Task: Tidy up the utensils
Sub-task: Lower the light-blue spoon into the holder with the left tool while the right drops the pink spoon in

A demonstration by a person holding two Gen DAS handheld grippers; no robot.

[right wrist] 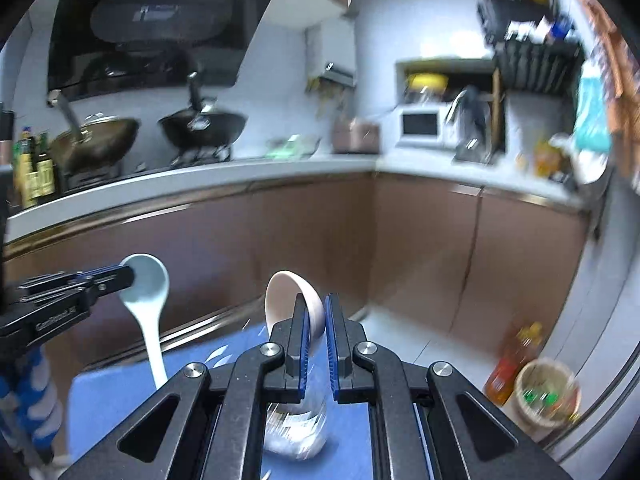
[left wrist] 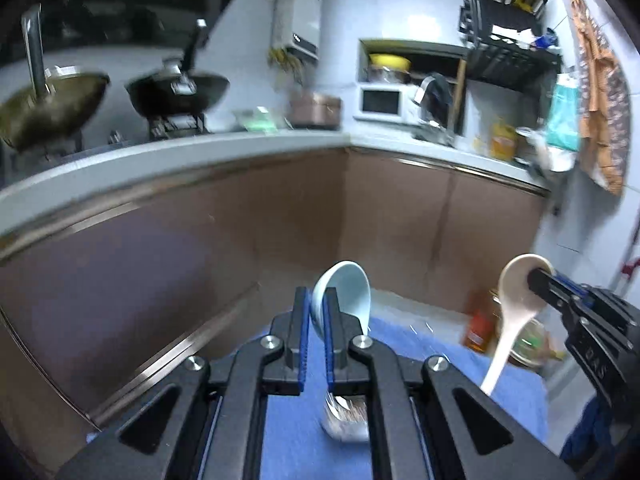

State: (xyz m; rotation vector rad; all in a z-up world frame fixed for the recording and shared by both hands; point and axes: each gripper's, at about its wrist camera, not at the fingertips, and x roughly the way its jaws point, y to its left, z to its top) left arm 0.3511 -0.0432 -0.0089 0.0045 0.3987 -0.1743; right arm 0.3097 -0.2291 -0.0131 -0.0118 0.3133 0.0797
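Note:
My left gripper [left wrist: 316,300] is shut on the bowl of a light blue ceramic spoon [left wrist: 346,294], held up in the air with its handle hanging down. It also shows in the right wrist view [right wrist: 146,292] at the left. My right gripper [right wrist: 316,308] is shut on the bowl of a white ceramic spoon [right wrist: 288,300], also handle down. That spoon shows in the left wrist view [left wrist: 516,300], with the right gripper [left wrist: 536,280] on it. A clear glass container [left wrist: 346,416] stands below on a blue cloth [left wrist: 400,336]; it also shows in the right wrist view [right wrist: 296,428].
A white L-shaped counter [left wrist: 240,148] with brown cabinet fronts runs behind. Two woks [left wrist: 178,92] sit on the stove. A microwave [left wrist: 380,102], a black rack [left wrist: 508,28] and bottles stand on the right. An orange bottle [right wrist: 512,360] and a tub [right wrist: 546,396] stand on the floor.

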